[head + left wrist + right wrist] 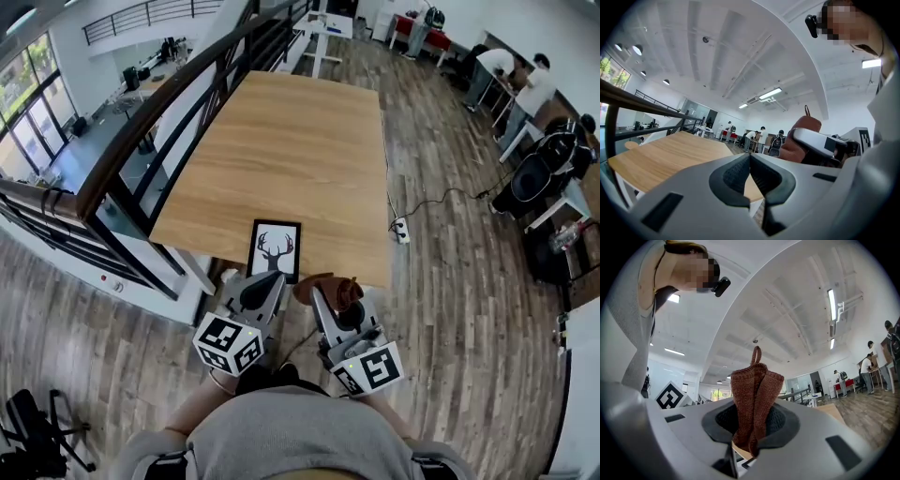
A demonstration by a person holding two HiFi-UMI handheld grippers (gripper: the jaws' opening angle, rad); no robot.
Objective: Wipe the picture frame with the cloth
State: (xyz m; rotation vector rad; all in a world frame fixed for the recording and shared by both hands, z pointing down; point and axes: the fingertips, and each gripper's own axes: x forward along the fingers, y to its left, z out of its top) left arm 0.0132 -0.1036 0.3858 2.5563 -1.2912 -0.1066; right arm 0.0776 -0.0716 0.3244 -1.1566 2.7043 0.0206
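I look down on the wooden table, where the picture frame lies flat at the near edge (perhaps overhanging). My left gripper is closed on nothing. My right gripper pinches the bunched cloth. If I wipe without bracing the frame, I risk pushing it off.

No legible text, no readable labels, brands or numbers

Grey knitted top; pale grey left gripper and right gripper, black-padded jaws, each bearing a black-and-white marker cube.
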